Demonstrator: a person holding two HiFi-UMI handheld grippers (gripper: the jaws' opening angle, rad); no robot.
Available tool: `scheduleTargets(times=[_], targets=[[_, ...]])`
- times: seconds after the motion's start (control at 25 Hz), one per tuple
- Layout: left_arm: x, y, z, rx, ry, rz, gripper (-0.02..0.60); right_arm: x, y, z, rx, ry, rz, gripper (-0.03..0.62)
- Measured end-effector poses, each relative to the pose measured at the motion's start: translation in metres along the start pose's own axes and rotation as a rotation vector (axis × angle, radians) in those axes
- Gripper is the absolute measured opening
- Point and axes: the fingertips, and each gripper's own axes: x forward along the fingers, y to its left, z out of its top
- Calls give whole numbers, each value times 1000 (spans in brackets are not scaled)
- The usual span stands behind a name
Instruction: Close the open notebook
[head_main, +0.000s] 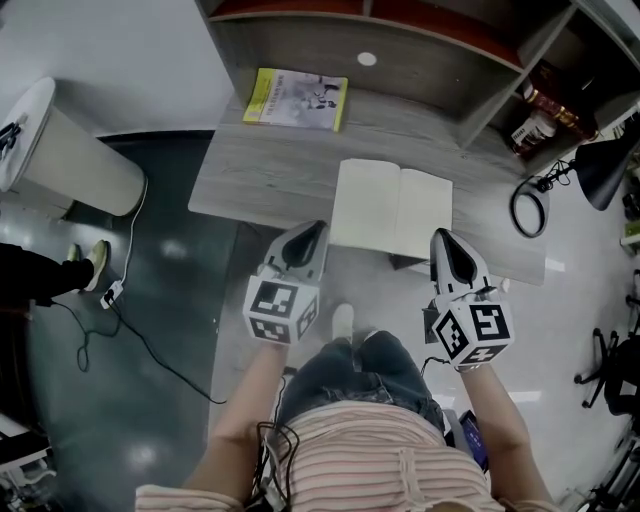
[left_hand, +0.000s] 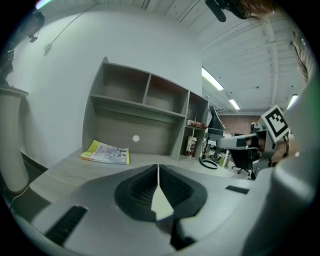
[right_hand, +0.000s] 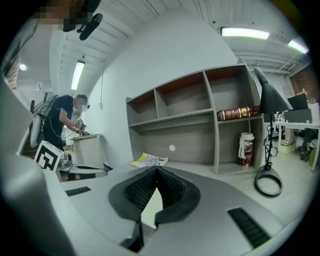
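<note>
Left claw and right claw both point up the frame from the lower centre of the head view. Each has its jaws pressed together at the tips with nothing gripped. The open notebook lies flat at the centre of the frame with blank pale pages showing. Its near edge sits between the two claw tips, and neither claw clearly touches it.

The notebook looks light, with thin, bendable pages and probably a somewhat stiffer cover. A sensible hold would be the outer edge of one half, lifted from beneath and folded over the spine. It may slide on the smooth top, so the other claw could steady the far half.

The desk is pale grey woodgrain. A yellow-edged magazine lies at its upper left, well apart from the notebook. An open shelf unit runs along the top of the frame. A black lamp and a coiled cable sit at the right. A white bin stands on the dark floor at the left. In the right gripper view, another person stands at the far left.
</note>
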Motion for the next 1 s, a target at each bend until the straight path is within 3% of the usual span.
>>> scheduleTargets(times=[0.16, 0.6, 0.76, 1.0], targets=[[8, 0, -16, -10, 51, 2, 12, 8, -5, -2, -1, 13, 0, 8], [20, 9, -56, -159, 154, 64, 15, 26, -17, -8, -13, 66, 39, 8], [25, 7, -75, -205, 209, 67, 43, 33, -18, -14, -12, 92, 57, 8], [35, 14, -90, -263, 226, 91, 55, 46, -15, -26, -30, 128, 85, 8]])
